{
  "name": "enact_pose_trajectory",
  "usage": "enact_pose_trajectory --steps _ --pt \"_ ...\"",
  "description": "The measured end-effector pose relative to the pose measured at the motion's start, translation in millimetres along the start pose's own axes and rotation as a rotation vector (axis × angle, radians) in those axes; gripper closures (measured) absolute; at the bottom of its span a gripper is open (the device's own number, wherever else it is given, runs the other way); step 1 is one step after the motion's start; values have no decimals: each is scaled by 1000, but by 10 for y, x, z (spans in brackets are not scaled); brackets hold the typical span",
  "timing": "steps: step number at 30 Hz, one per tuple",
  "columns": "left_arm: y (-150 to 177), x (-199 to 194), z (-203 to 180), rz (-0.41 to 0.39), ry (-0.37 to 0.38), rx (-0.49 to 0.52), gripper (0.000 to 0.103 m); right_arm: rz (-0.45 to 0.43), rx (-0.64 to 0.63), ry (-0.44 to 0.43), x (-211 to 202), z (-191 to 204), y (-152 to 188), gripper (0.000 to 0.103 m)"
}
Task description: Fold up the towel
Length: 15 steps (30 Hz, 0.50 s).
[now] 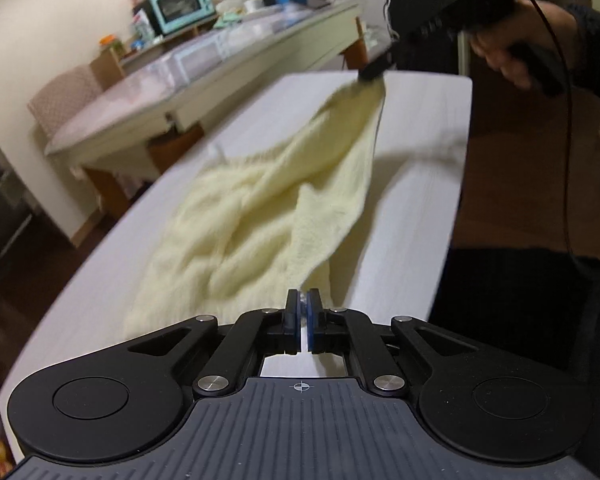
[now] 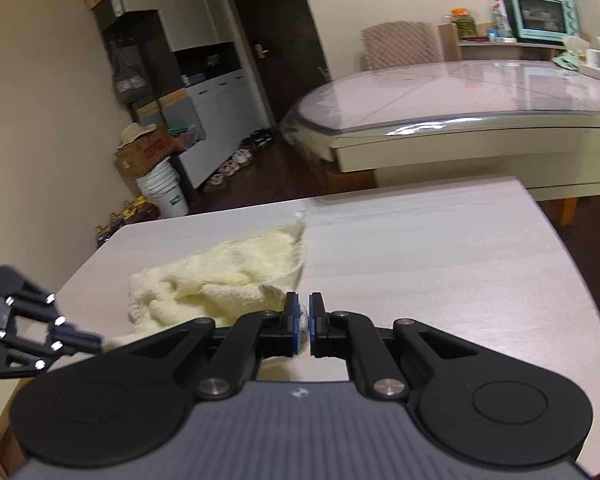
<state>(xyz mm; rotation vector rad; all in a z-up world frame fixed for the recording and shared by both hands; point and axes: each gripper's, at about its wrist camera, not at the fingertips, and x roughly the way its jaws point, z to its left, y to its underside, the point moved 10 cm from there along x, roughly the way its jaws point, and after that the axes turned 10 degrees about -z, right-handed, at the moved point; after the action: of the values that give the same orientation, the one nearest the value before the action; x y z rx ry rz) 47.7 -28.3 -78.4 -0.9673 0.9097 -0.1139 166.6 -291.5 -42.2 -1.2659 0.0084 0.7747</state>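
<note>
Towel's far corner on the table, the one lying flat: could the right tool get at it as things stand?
Probably not yet. The right tool is shut on a near corner of the towel, so it is occupied. The far corner itself lies flat on the bare table with nothing in the way.

Pale wood-grain table [image 1: 412,184] w/ crumpled yellow towel [image 1: 252,232] lying on it.

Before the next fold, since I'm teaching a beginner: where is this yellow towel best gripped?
Probably at its corners, from the table's near edge. The towel lies rumpled, with only corners and hems thin enough to pinch; the left gripper and right gripper each hold one.
</note>
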Motion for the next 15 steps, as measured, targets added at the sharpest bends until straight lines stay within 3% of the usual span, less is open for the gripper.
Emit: enact_pose_trajectory --steps 4,9,11,15 --pt "191 -64 -90 34 24 -15 102 33 -55 81 18 -156 3 101" --pt "234 -130 -339 23 64 -18 102 77 -94 47 36 -62 173 93" --pt "187 -124 -368 -4 41 -11 101 90 -87 18 43 -19 255 86" --pt "53 -50 -300 -67 -24 -9 95 97 -66 -13 44 35 360 86"
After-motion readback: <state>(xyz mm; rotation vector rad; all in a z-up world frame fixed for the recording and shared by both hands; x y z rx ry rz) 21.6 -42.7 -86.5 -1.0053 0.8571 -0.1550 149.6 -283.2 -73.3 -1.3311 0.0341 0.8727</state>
